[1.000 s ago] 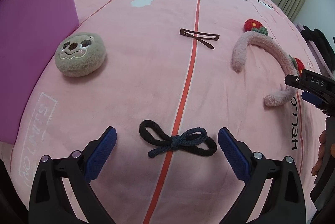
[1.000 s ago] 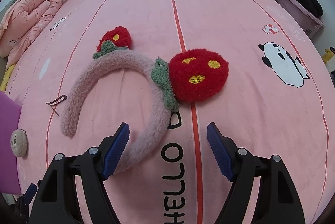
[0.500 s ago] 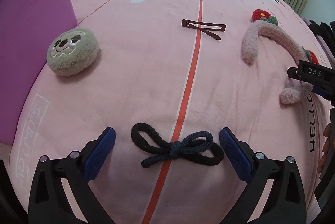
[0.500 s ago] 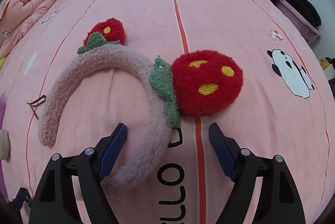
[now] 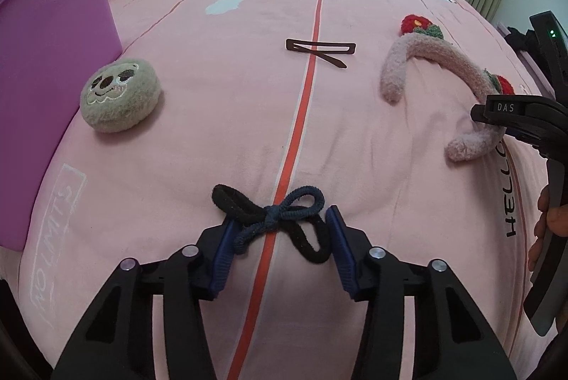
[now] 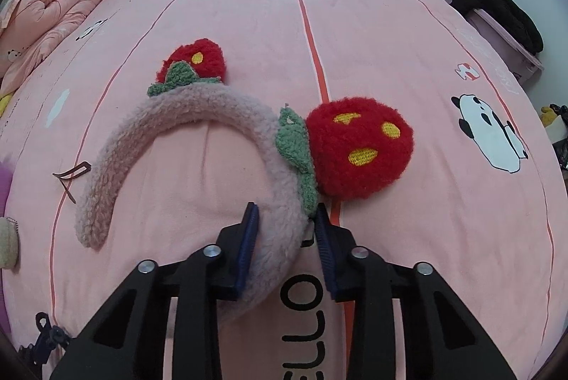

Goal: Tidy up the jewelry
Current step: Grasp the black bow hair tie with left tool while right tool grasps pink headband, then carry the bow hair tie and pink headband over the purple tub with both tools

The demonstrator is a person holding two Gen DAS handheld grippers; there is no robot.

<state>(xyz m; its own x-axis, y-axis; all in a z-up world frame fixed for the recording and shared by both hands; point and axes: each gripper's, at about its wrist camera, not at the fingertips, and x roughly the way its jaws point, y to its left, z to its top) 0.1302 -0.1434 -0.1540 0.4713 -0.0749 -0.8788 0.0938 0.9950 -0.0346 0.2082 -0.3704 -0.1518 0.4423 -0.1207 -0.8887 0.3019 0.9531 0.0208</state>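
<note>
While both pairs of jaws are closing, each gripper is straddling its own item on the pink printed bedspread. Between the blue pads of the left gripper is lying the black-and-navy knotted elastic hair tie, its long axis running from 9 to 3 o'clock, straight across the gap, so that its loops are bunching against both pads; the grasp is judged to be forming, not yet firm. The right gripper is clamping onto the lower limb of the fluffy pink headband with red plush strawberries, whose band is passing through the jaws from 6 toward 12 o'clock, both pads touching the pile. Well apart, at 9 to 10 o'clock in the left wrist view, is standing the purple plastic bin, the likely destination. Lying untouched are the brown metal snap clip and the beige plush bear-face clip.
</note>
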